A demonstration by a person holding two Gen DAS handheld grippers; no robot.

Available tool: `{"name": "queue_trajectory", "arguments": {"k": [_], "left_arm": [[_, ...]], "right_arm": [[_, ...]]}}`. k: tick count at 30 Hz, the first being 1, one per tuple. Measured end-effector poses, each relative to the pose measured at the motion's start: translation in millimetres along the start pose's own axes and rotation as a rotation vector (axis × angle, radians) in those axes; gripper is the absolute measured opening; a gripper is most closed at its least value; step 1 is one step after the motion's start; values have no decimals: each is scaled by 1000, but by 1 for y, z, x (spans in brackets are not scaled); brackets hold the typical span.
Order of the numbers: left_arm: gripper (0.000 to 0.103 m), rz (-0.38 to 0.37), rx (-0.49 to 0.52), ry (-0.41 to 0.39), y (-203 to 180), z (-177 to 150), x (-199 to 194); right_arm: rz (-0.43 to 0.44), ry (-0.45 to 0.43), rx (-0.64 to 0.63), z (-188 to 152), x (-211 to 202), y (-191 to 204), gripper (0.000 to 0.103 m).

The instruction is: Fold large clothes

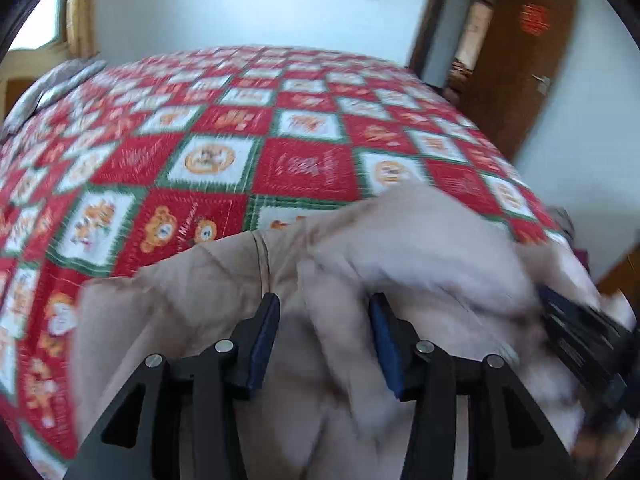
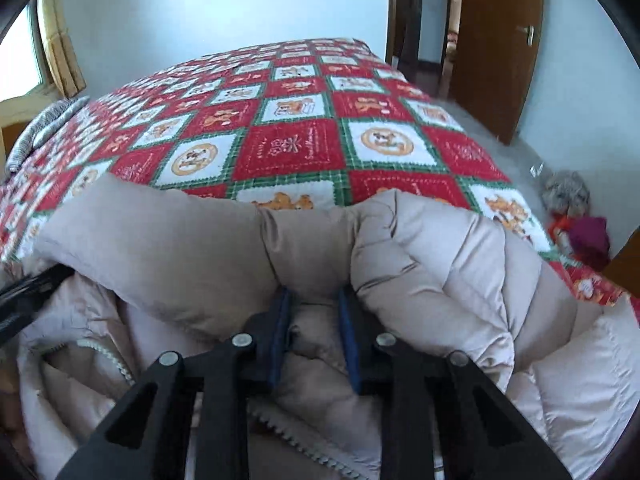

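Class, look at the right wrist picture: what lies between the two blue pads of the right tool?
A bunched fold of the beige puffer jacket lies between the right tool pads; the right wrist view shows it.

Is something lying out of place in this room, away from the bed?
Yes: a small heap of grey, red and purple cloth items lies on the floor beside the red checked quilt, not put away.

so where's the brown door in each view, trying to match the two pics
Left wrist view: the brown door stands open at the upper right, beyond the far right corner of the quilt.
Right wrist view: the same door is at the upper right again, nearer the top middle, with its handle facing right.
Shared landmark: the red and white checked quilt, with the beige puffer jacket lying on its near edge.
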State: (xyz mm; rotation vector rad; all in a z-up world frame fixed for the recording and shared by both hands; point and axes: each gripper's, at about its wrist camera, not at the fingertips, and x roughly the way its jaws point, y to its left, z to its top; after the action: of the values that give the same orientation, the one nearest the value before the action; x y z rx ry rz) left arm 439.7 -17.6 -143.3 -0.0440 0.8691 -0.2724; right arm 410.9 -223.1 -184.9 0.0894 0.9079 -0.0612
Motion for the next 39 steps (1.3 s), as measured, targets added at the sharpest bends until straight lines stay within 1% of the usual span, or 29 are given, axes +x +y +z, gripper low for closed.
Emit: {"name": "queue_trajectory", "arguments": {"k": [2,4,5,6,7,8,9,10,11,12,14,15,16,18,20,21,23,24,28,34,36,39], "left_arm": [[48,-51,27,-44,-7,3,-28],[48,-102,19,-91,-16,23,-46],[51,-121,6,-116,-23,38,-49],[53,-131,-11,-138,-31,55,-48],[61,-129,-20,-154,-39,69,-42],[64,-129,-17,-158,-45,77,-35],[64,-121,1,-152,-58,87,-18],[64,-98,18,-141,-63,88,-6],[64,-55,41,-121,-70,86,11],[64,-12,65,-82,-74,78,30],[64,46,80,15,-70,54,63],[64,41,70,18,-64,39,71],[64,25,57,-8,-59,32,69],[65,31,45,-14,-55,30,69],[65,72,73,-3,-62,30,75],[65,116,120,-1,-71,28,78],[65,166,175,1,-81,26,82],[65,176,186,2,-83,25,83],[65,177,194,14,-81,24,87],[65,186,201,18,-83,25,92],[65,193,205,16,-85,26,92],[66,176,185,15,-81,27,88]], "right_arm": [[46,-9,35,0,0,-8,27],[65,-15,51,-1,-1,-11,27],[66,-17,51,-2,-3,-10,27],[65,-18,50,-3,-3,-8,27],[67,-20,50,-3,-4,-8,27],[72,-22,53,-4,-4,-8,27],[79,-25,58,-4,-4,-9,27],[93,-28,68,-4,-5,-12,27],[103,-29,77,-5,-5,-13,27],[108,-30,81,-6,-5,-14,27],[116,-34,86,-6,-5,-15,27],[123,-37,89,-6,-5,-15,27],[136,-43,96,-6,-6,-17,27],[145,-41,103,-6,-5,-18,27],[140,-42,99,-5,-6,-16,27],[140,-43,98,-5,-7,-16,27],[151,-46,107,-5,-8,-18,27],[155,-42,114,-5,-7,-19,27],[114,-18,80,-3,-4,-12,27],[112,-19,77,-4,-3,-11,27],[93,-17,65,-2,-2,-8,27],[82,-21,54,-2,-3,-7,28]]}}
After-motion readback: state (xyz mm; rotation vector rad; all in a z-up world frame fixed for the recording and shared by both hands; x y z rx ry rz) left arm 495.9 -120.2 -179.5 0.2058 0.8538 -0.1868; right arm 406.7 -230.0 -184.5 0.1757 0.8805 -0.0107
